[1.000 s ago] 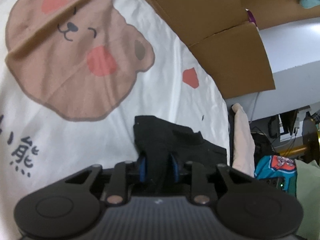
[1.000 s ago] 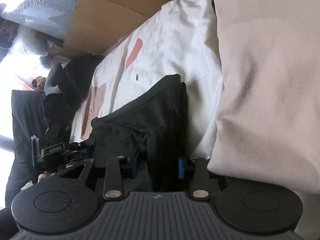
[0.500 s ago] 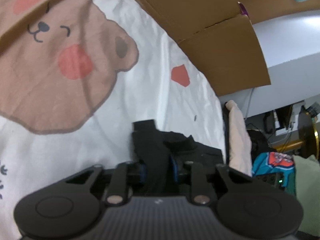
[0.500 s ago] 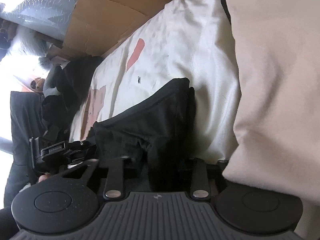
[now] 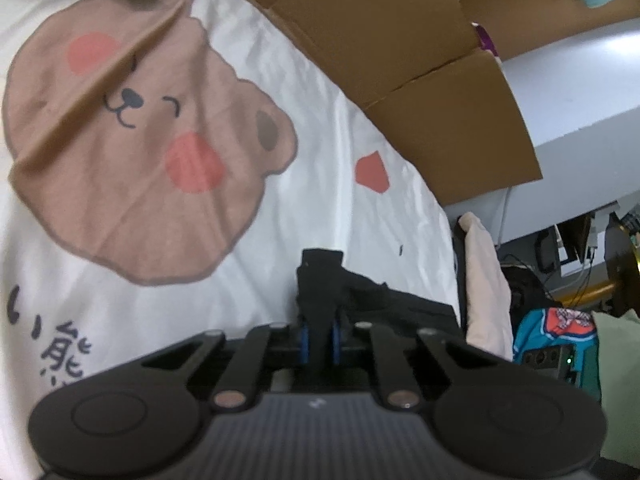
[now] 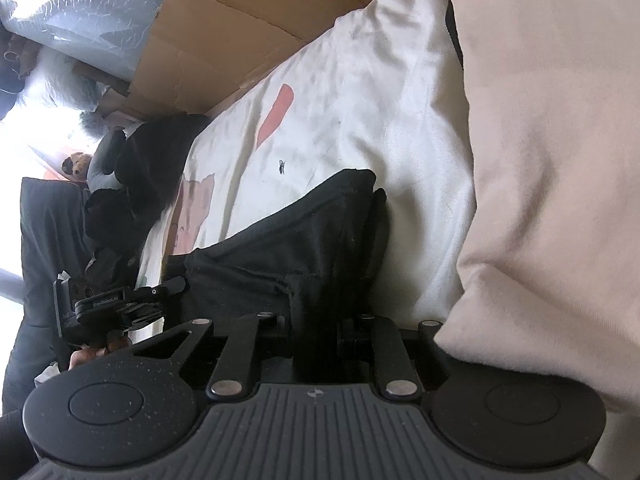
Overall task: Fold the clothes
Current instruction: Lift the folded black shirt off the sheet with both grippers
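A black garment (image 5: 372,292) lies bunched on a white bedsheet (image 5: 312,128) printed with a brown bear face. My left gripper (image 5: 319,338) is shut on one edge of it, black cloth pinched between the blue pads (image 5: 303,340). In the right wrist view the same black garment (image 6: 296,248) stretches across the sheet. My right gripper (image 6: 316,340) is shut on its near edge, the fingertips buried in cloth. The left gripper (image 6: 120,304) appears at the garment's far end, a hand under it.
A cream garment (image 6: 552,168) lies close on the right of the right gripper and hangs over the bed edge (image 5: 484,276). Cardboard boxes (image 5: 400,48) line the far side of the bed. A dark clothes pile (image 6: 148,172) sits at the sheet's far end.
The left wrist view has swung back so the whole bear face shows again. The right gripper has pushed forward along the sheet beside the cream garment. Both stay shut on the black garment.
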Motion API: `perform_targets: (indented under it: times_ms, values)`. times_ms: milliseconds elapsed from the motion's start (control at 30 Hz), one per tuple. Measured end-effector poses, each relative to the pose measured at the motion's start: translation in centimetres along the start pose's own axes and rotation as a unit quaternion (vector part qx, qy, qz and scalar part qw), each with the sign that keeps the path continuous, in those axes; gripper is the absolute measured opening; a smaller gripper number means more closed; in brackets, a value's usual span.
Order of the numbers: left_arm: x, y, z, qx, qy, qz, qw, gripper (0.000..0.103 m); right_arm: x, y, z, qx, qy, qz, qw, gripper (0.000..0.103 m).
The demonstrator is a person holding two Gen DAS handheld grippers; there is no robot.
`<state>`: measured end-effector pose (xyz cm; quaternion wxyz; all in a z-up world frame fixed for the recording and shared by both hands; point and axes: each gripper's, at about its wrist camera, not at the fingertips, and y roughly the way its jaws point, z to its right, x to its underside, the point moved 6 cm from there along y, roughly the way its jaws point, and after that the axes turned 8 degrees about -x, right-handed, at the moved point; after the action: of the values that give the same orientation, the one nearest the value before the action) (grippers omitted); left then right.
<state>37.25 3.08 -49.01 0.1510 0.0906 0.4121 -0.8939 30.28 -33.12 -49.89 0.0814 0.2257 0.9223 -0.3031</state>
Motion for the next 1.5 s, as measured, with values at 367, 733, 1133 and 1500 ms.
perform_targets:
  times_ms: [367, 733, 1133, 1500]
  values:
    - [0.1, 0.7, -0.6, 0.010, 0.004, -0.026, 0.9996, 0.030, 0.1, 0.4, 0.1, 0.002, -0.007, -0.014, 1.000, 0.035]
    - [0.1, 0.0, 0.8, -0.013, 0.046, -0.006, 0.9989, 0.005, -0.1, 0.4, -0.8, 0.014, -0.030, -0.015, 0.999, 0.010]
    - [0.7, -5.4, 5.3, -0.063, 0.066, 0.029, 0.9954, 0.005, -0.3, -2.6, -6.0, 0.058, -0.102, -0.007, 0.993, 0.009]
    - [1.4, -11.5, 10.5, -0.114, 0.068, 0.059, 0.9894, 0.005, 0.6, -6.7, -12.5, 0.084, -0.168, -0.009, 0.982, 0.008]
